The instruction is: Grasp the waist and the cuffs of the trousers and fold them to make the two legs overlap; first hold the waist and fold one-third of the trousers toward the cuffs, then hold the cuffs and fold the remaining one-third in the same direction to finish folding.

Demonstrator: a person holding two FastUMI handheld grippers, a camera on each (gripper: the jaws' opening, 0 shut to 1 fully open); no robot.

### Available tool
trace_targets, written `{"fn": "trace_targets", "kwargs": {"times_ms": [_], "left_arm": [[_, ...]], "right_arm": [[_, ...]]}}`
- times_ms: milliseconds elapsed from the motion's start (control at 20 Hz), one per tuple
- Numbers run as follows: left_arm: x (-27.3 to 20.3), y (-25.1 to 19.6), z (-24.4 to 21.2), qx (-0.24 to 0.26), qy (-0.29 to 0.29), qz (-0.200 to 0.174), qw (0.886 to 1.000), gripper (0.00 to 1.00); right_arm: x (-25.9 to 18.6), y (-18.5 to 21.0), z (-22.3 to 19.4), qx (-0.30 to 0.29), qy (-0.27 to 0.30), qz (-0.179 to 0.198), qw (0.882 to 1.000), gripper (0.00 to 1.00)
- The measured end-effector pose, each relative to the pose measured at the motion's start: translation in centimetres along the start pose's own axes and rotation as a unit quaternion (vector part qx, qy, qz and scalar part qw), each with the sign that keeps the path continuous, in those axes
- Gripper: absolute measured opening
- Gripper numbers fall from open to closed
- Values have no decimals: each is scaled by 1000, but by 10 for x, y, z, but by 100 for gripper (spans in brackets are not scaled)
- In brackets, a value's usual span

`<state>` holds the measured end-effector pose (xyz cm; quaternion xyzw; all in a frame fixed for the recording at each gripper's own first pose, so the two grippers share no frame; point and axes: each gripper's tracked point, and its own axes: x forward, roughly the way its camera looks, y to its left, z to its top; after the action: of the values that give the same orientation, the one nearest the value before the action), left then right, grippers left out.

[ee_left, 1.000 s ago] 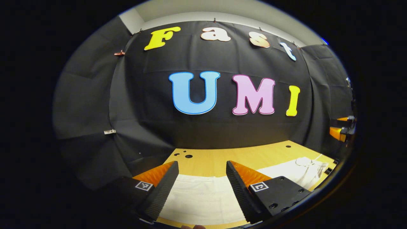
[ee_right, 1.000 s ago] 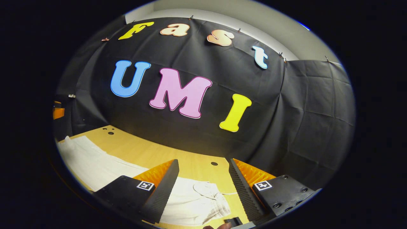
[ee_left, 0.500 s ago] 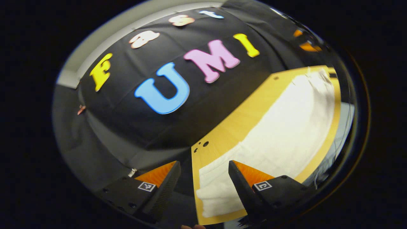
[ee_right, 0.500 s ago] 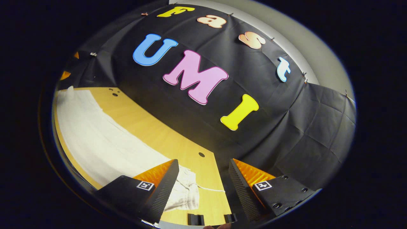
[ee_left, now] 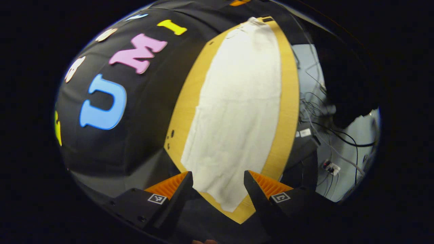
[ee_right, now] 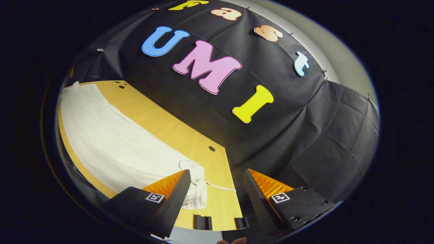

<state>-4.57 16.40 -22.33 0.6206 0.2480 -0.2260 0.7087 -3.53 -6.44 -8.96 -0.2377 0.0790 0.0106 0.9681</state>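
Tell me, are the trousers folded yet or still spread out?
Spread out: the trousers lie flat at full length along the table, no cross fold.

In the right gripper view, the left claw finger (ee_right: 169,200) at the lower centre covers part of the waist end of the trousers (ee_right: 112,142), and the far cuff end at the upper left of the frame is too small and curved by the lens to make out. The near edge of the desk (ee_right: 176,135) is cut off along the lower left rim. In the left gripper view, the waist end of the trousers (ee_left: 237,108) at the top of the frame is too small to read in detail. The cables (ee_left: 318,118) at the right are a dim tangle, and a dark shape beside them cannot be identified.
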Motion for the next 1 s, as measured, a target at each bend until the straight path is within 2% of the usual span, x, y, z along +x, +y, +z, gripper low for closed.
{"fn": "trace_targets", "kwargs": {"times_ms": [100, 150, 300, 450, 750, 800, 850, 950, 1000], "left_arm": [[13, -10, -18, 31, 22, -29, 999, 96], [22, -10, -26, 47, 33, -37, 998, 99], [38, -10, -33, 86, 48, -50, 994, 96], [56, 0, -35, 91, 55, -51, 993, 96], [86, 19, -38, 81, 72, -52, 993, 90], [89, 16, -38, 78, 77, -62, 992, 86], [92, 14, -40, 77, 83, -71, 991, 65], [97, 13, -40, 78, 88, -80, 990, 35], [99, 12, -41, 74, 88, -82, 990, 25]], "right_arm": [[-1, -1, 0, 4, 2, -2, 1000, 98], [-1, -1, 0, 4, 3, -2, 1000, 98], [-3, -1, -1, 1, 5, -5, 1000, 98], [-4, -1, -5, 3, 11, -10, 1000, 98], [-16, 3, -27, -17, 28, -7, 999, 98], [-14, 3, -30, -23, 32, -5, 999, 98], [-13, 4, -34, -28, 36, -4, 999, 98], [-13, 7, -40, -41, 41, 2, 998, 98], [-12, 10, -43, -52, 42, 7, 998, 98]]}}
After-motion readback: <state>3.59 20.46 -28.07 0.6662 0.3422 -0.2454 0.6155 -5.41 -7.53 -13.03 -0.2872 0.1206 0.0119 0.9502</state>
